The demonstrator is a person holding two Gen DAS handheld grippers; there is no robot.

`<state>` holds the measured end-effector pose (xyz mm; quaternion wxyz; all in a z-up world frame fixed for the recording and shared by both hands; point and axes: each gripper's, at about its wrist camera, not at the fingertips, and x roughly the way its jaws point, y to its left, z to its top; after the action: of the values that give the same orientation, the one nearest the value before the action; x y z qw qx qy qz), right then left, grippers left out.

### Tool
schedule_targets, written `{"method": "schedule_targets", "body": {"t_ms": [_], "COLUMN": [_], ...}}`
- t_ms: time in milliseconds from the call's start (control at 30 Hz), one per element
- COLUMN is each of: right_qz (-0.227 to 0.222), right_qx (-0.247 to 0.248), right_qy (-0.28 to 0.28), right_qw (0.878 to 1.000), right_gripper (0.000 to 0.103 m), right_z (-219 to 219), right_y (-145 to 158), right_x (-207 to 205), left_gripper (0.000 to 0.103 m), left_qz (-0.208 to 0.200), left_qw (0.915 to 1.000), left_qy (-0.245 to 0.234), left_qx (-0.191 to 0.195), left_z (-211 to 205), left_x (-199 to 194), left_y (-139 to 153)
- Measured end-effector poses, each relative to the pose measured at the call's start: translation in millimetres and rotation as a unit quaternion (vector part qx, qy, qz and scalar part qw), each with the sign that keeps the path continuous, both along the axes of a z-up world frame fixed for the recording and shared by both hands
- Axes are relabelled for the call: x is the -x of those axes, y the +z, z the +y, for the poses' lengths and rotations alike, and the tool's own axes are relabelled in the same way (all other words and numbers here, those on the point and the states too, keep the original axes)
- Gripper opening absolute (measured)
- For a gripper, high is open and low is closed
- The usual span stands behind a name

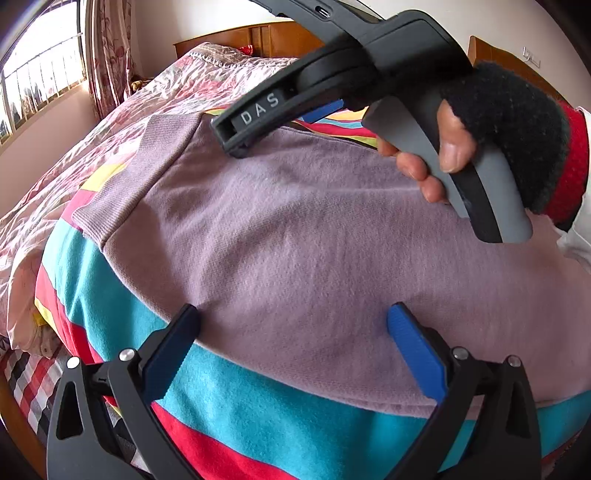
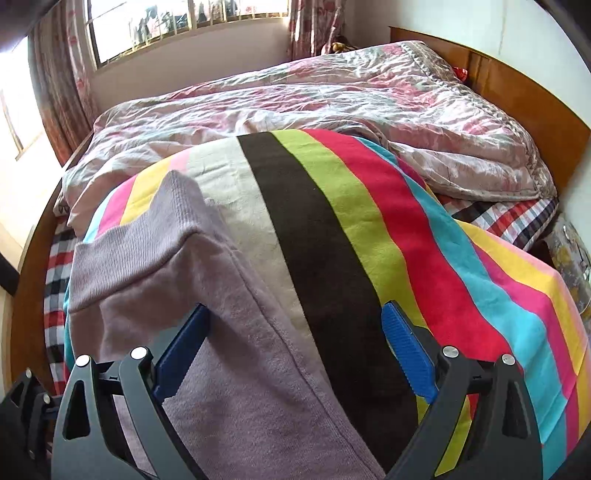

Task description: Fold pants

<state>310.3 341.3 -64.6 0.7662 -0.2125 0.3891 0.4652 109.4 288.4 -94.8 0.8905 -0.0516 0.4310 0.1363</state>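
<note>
My left gripper [image 1: 295, 332]: jaws spread wide, nothing between them. Blue pads hang just over the near edge of the pants [image 1: 295, 229], one finger past the hem on the striped blanket [image 1: 122, 306], the other above the cloth. Cannot tell whether the tips touch the fabric.

My right gripper [image 2: 295, 336]: also wide open, empty. Its left finger sits behind the raised side of the pants [image 2: 207, 332]; its right finger is over the blanket's [image 2: 406, 236] lime and red stripes, clear of the garment.

From the left wrist view the right tool's black body shows high in frame, lettering on its nose, one blue fingertip past it. A hand [image 1: 454, 147] in a dark fingerless glove with a red cuff wraps its grey trigger.

Pants: lilac, soft knit, lying flat across the striped blanket on the bed. Ribbed band [image 1: 122, 181] at the far left end; in the right wrist view that band [image 2: 147, 236] stands slightly tented.

Beyond: crumpled pink floral quilt [image 2: 332, 103] covering the far half of the bed, checked sheet [image 2: 517, 218] showing at the edges, wooden headboard [image 2: 517, 92] at right, window [image 2: 184, 22] with floral curtains [image 2: 55, 92] behind.
</note>
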Motion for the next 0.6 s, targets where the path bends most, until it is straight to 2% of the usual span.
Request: {"method": "schedule_targets", "body": {"t_ms": [100, 200, 367, 433, 533, 600], "right_qz": [-0.003, -0.022, 0.034, 0.05, 0.025, 0.008], "right_qx": [-0.016, 0.006, -0.036, -0.061, -0.081, -0.099], "right_qy": [-0.007, -0.002, -0.057, -0.055, -0.047, -0.041], "right_qw": [1.0, 1.0, 0.997, 0.995, 0.995, 0.994], "right_gripper": [0.09, 0.09, 0.09, 0.09, 0.09, 0.09], "right_z": [-0.7, 8.8, 0.4, -12.5, -43.4, -72.7], "right_y": [4.6, -1.6, 4.2, 13.6, 33.5, 47.0], "right_x": [2.9, 4.7, -15.2, -11.8, 7.0, 23.1], "left_gripper": [0.102, 0.102, 0.102, 0.102, 0.102, 0.102], "left_qz": [-0.004, -0.003, 0.002, -0.004, -0.057, -0.103], "left_qw": [1.0, 1.0, 1.0, 0.9999, 0.9957, 0.9839], "left_qy": [0.003, 0.004, 0.007, 0.011, 0.036, 0.075], "left_qx": [0.002, 0.0, 0.005, 0.012, 0.063, 0.125], "left_z": [2.7, 4.1, 4.0, 4.3, 22.9, 52.4], "left_x": [0.1, 0.4, 2.7, 7.6, 27.4, 44.9], "left_y": [-1.0, -1.6, -2.2, 1.5, 21.2, 30.0]}}
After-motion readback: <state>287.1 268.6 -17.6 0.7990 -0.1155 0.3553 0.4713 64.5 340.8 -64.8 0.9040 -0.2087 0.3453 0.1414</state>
